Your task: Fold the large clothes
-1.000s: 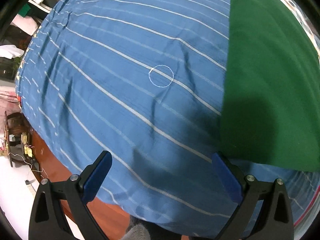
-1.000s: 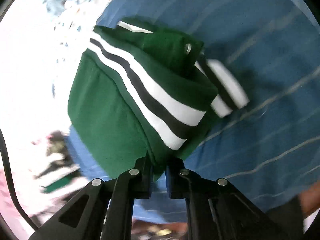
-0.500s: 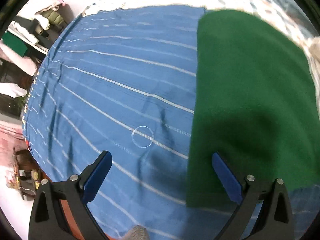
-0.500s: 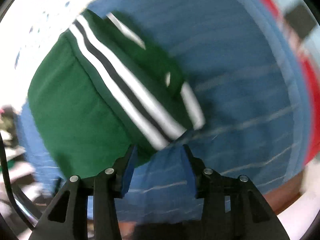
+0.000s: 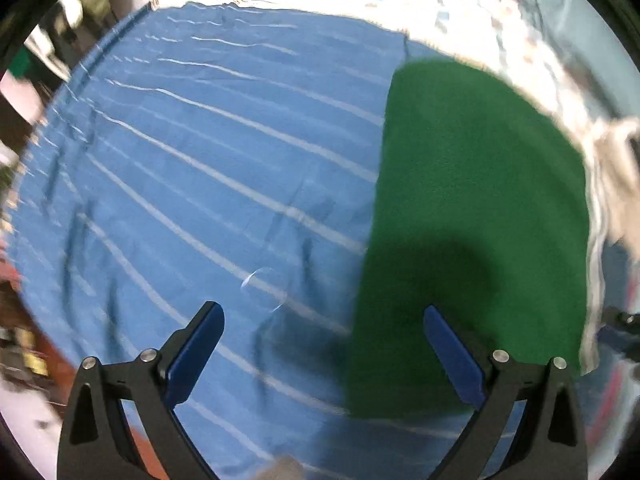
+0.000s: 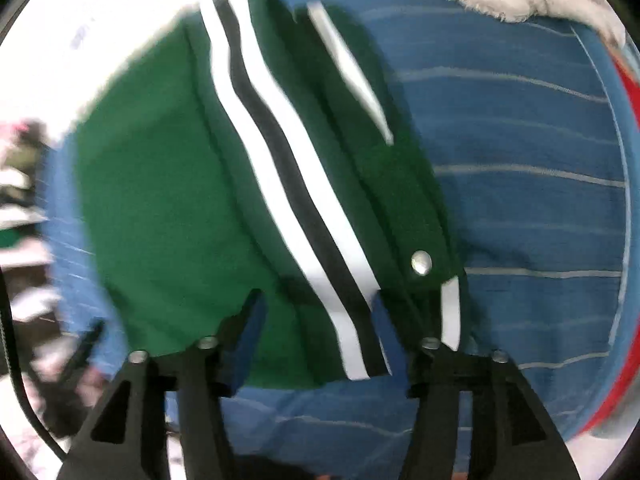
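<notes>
surface: blue striped sheet (image 5: 208, 184) | on it: folded green garment (image 5: 472, 216), lying flat

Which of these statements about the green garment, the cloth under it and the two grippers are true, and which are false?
1. The green garment with white and black stripes lies on a blue cloth with thin white lines. True.
2. The left gripper is shut on the garment. False: it is open and holds nothing.
3. The garment has a round metal snap button. True.
4. The right gripper pinches the garment. False: its jaws are opening, pads clear of the fabric.
</notes>
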`<state>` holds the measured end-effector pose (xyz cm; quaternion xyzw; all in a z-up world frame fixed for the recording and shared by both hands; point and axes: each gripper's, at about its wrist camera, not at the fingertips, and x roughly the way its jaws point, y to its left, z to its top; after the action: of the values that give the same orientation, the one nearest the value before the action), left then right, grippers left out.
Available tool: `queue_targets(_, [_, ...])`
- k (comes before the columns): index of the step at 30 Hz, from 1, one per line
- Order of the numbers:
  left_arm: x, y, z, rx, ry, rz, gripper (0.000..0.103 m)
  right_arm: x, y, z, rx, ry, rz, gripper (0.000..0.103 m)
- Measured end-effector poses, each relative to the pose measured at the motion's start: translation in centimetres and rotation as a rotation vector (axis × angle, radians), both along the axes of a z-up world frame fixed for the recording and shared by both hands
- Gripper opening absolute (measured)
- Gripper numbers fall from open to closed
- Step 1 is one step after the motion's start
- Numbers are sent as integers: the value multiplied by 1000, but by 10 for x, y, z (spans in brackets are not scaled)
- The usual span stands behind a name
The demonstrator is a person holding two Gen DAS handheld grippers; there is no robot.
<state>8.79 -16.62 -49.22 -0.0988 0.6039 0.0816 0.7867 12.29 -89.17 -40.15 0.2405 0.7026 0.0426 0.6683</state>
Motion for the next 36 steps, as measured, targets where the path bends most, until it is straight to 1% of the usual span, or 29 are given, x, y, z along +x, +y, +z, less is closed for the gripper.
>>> queue_targets(1, [6,5,-2,-60,-15,6,103,3,-16,8,39,-36,-18,82])
queue_targets(2, [14,9,-6,-116,-28,4,102,4,-34,12,52,-62,-16,85])
queue_targets(3, [19,11,-10,-144,-35,0,102,11,-42,9,63,-83,-3,86])
queue_targets(5, [39,10,-25,-233,-34,-39,102,26,-54,-9,104,-86,9,86])
queue_targets(6, [45,9,-30,-263,-33,-53,102,17,-67,-22,131,-81,11,86])
queue_targets(8, [61,3,-47,-352,-26,-90,102,37,-80,-53,214,-75,35,86])
queue_targets(9, [67,-1,-53,-386,-21,-105,102,43,-84,-67,273,-67,51,88])
queue_targets(10, [71,-5,-57,-408,-20,-117,102,40,-86,-75,310,-63,59,93])
queue_targets(11, [75,-9,-62,-429,-17,-131,101,41,-90,-81,366,-63,64,94])
queue_targets(12, [79,-13,-64,-438,-14,-141,101,43,-89,-86,397,-65,68,94])
queue_targets(13, [82,-18,-68,-446,-13,-157,101,45,-90,-87,455,-74,74,94])
queue_targets(14, [84,-22,-66,-451,-15,-166,101,46,-89,-89,506,-79,74,94])
queue_targets(15, [85,-26,-67,-435,-25,-167,101,48,-86,-91,568,-78,77,94])
queue_targets(16, [86,-28,-64,-430,-31,-165,100,47,-84,-90,600,-74,86,94])
queue_targets(17, [85,-27,-64,-430,-37,-159,100,44,-82,-89,585,-71,97,94])
queue_targets(18, [86,-25,-63,-433,-47,-147,97,46,-73,-91,564,-64,114,92])
queue_targets(19, [86,-24,-61,-434,-53,-133,94,47,-69,-92,547,-62,117,83])
queue_targets(20, [87,-22,-60,-437,-56,-127,92,49,-64,-94,530,-60,101,75])
queue_targets(21, [88,-20,-55,-441,-62,-123,90,54,-55,-98,526,-57,83,61])
queue_targets(24, [92,-14,-46,-458,-73,-119,88,47,-51,-87,529,-77,79,40])
queue_targets(25, [94,-13,-41,-467,-75,-118,88,44,-51,-79,539,-87,76,39])
queue_targets(26, [98,-13,-36,-472,-74,-127,88,43,-50,-78,537,-91,69,39])
queue_targets(28, [104,-14,-25,-466,-83,-164,88,37,-47,-64,525,-96,43,38])
queue_targets(29, [106,-14,-22,-463,-87,-178,88,37,-44,-65,525,-99,37,37])
queue_targets(31, [113,-13,-11,-460,-99,-212,88,36,-43,-55,533,-105,13,37])
queue_targets(33, [119,-7,-3,-467,-116,-227,88,28,-55,-47,545,-111,-7,36])
queue_targets(36, [133,8,9,-485,-140,-239,88,23,-46,-33,540,-124,-30,36])
